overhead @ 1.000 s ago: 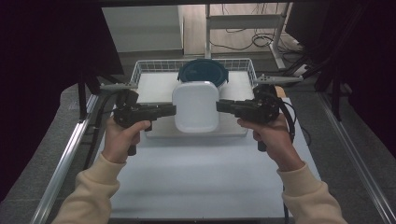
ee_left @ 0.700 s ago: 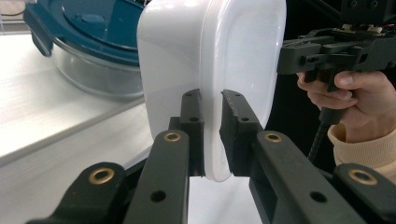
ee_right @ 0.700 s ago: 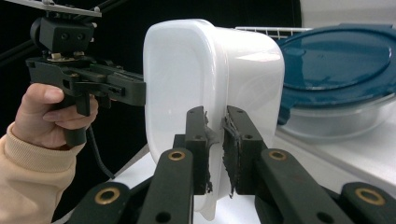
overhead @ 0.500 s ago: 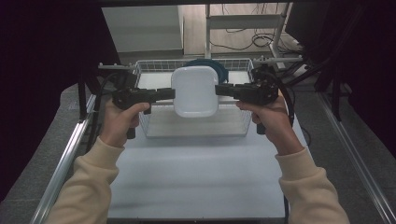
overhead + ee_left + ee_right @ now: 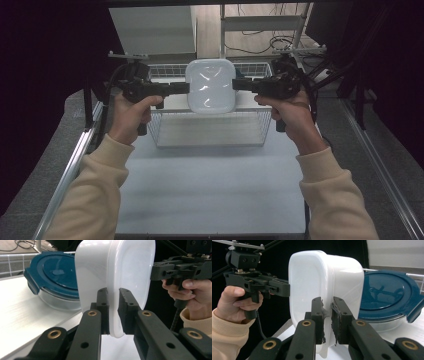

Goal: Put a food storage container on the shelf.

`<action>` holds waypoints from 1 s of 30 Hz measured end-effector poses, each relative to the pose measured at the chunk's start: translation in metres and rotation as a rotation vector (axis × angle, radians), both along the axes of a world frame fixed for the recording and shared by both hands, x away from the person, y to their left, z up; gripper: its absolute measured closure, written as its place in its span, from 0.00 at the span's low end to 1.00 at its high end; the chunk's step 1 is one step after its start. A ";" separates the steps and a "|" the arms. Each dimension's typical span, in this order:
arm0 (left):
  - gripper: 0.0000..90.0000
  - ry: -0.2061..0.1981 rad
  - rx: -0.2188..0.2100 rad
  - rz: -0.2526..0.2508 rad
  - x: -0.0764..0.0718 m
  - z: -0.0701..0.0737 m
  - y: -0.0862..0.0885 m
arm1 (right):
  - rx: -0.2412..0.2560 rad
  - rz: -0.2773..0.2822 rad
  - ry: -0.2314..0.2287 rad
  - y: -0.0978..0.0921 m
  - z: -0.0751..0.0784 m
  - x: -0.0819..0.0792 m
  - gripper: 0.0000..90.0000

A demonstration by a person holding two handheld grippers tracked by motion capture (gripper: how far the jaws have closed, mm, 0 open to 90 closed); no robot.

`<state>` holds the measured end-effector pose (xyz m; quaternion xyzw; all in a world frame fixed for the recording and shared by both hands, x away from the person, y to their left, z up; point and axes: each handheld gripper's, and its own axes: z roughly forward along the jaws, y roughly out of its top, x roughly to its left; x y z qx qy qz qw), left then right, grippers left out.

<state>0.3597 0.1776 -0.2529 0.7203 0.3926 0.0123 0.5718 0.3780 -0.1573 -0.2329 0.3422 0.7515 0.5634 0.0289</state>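
Both grippers are clamped on the same white plastic tub (image 5: 210, 86), left gripper (image 5: 175, 89) pinching its left rim and right gripper (image 5: 241, 84) the right rim, jaws tight on the wall. The tub's in the air over the wire basket (image 5: 210, 131) on the table (image 5: 210, 190), open side tipped toward the person, nothing inside. Behind it sits a glass container with a blue lid (image 5: 53, 277), closed.

White plastic tub (image 5: 210, 86), rounded corners, held aloft, tipped on edge
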 end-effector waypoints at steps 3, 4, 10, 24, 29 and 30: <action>0.89 -0.002 0.003 0.000 0.004 0.006 0.000 | 0.006 -0.004 0.000 0.000 0.006 0.004 0.89; 0.89 0.000 0.003 0.001 0.006 0.007 -0.001 | 0.006 -0.004 0.001 0.000 0.008 0.005 0.89; 0.89 0.010 0.004 -0.003 0.018 0.016 -0.001 | 0.003 -0.015 0.010 0.000 0.017 0.013 0.89; 0.89 0.074 -0.015 -0.017 0.049 0.021 -0.002 | -0.013 -0.040 0.067 0.000 0.029 0.041 0.89; 0.89 0.089 -0.010 -0.016 0.053 0.018 -0.004 | -0.017 -0.047 0.095 -0.002 0.026 0.047 0.89; 0.89 0.093 -0.011 -0.017 0.055 0.017 -0.004 | -0.017 -0.047 0.099 -0.002 0.026 0.048 0.89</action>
